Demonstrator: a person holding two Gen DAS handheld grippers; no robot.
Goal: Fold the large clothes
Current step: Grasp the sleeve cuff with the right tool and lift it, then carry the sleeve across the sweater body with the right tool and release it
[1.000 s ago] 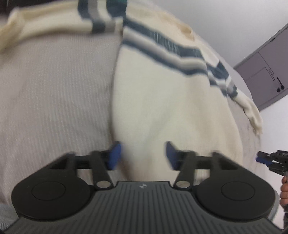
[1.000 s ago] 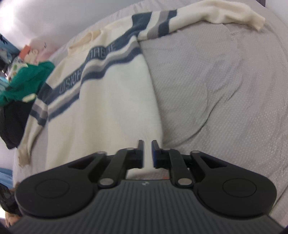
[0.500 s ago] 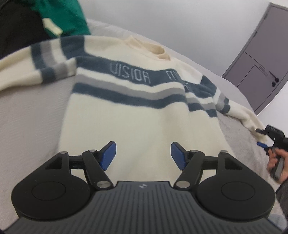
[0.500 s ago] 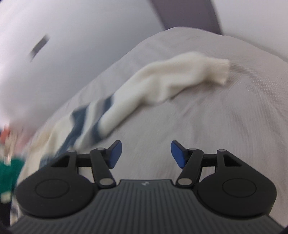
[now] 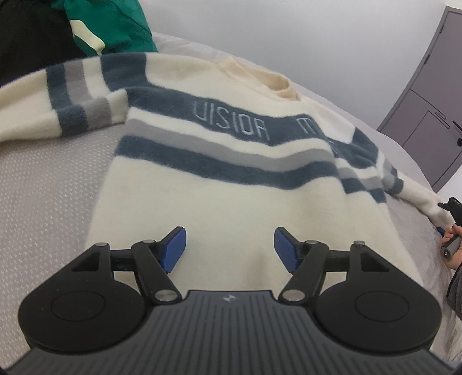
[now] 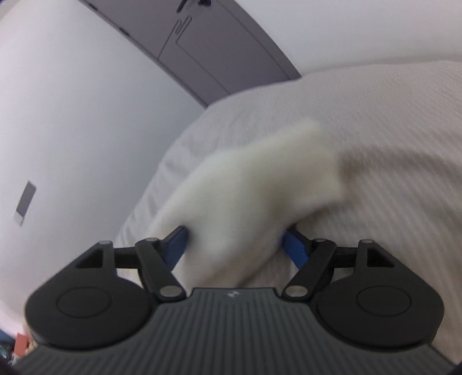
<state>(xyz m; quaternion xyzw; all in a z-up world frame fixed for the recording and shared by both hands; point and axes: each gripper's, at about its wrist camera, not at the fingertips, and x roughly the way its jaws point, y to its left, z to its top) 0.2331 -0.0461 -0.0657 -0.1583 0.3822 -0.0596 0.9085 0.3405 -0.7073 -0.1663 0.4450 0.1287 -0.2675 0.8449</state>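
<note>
- The left claw (image 5: 228,248) is hanging spread wide over the lower body of the cream sweater (image 5: 231,207), its blue pads (image 5: 173,248) gripping nothing.
- The right claw (image 6: 235,248) is standing wide too, its jaws having just been opening, and the blurred cream sleeve end (image 6: 254,184) is lying between the blue pads; the blur is hiding whether they are pressing on it, though they look to be set apart from the cloth.
- From the left wrist view, the right claw (image 5: 450,210) is showing at the far right edge by that same sleeve's cuff, with a hand (image 5: 450,239) wrapped round its handle.
- The sweater is lying flat and face up on the grey bed (image 5: 43,187), with blue and grey stripes crossing the chest and both sleeves spread outward.
- A green garment (image 5: 115,23) and a dark garment (image 5: 29,37) are sitting heaped beyond the left sleeve, at the far side of the bed.
- No box, basket or other container is appearing in either view.
- A grey door (image 5: 433,121) is standing in the white wall behind the bed.
</note>
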